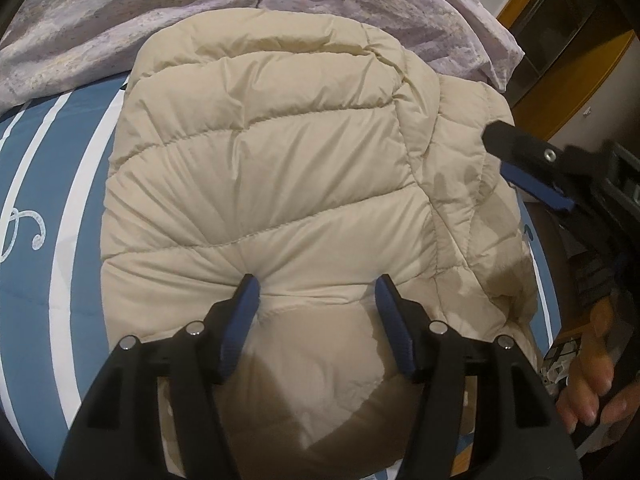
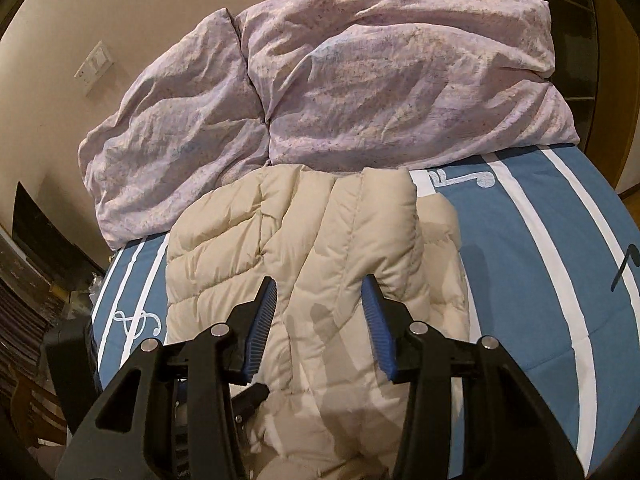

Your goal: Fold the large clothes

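Puffer jacket [image 1: 272, 184] spread beneath both tongs; left tongs [image 1: 316, 294] parted, tips denting fabric; right tongs [image 2: 320, 292] parted above, ungripping.

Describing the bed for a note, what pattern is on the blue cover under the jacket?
White stripes and music symbols on the blue cover, clearest in the right wrist view.

Bedspread [image 2: 532, 248]: blue with white stripes and white music-note motifs, spread over the bed.
Pillows [image 2: 400, 92]: two, in crumpled lilac covers, side by side at the head of the bed, touching each other.
Wall switch [image 2: 94, 63]: pale plate on the cream wall, left of the pillows.
Wooden door frame [image 1: 576, 76]: beyond the bed's right side.
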The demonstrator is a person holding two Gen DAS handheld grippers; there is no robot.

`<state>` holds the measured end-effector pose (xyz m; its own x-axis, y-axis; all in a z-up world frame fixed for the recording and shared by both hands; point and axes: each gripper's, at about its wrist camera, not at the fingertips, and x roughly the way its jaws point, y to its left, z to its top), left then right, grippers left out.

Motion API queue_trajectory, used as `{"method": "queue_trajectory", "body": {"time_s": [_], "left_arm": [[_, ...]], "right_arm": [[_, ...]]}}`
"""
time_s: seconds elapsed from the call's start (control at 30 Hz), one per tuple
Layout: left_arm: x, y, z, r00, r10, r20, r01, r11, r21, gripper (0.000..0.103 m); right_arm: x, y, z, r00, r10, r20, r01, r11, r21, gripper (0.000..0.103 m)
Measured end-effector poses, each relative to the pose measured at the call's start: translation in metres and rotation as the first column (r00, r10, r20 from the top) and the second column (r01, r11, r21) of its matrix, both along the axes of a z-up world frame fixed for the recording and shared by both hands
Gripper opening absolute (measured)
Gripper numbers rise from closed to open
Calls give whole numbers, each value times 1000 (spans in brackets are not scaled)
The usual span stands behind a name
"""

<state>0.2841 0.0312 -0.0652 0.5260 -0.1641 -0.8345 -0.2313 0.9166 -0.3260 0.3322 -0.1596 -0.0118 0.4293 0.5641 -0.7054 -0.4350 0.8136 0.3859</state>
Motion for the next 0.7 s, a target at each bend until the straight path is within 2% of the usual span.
{"method": "queue_trajectory", "body": {"time_s": [0.27,0.37,0.57,0.7], "left_arm": [[3,-1,-4,1000,-13,1,13,1000,-13,61],[4,-1,-5,1000,-19,2,19,1000,-11,61],[4,-4,-5,999,-36,10,36,999,8,62],[2,-5,-4,999,-45,17,45,999,19,62]], "right_arm": [[6,10,-2,1000,12,25,-12,1000,-22,46],[11,8,-13,1000,-10,7,10,999,-50,46],[16,0,-40,999,-44,-30,40,993,-115,36],[15,-4,-52,998,-52,-36,47,989,-138,35]]}}
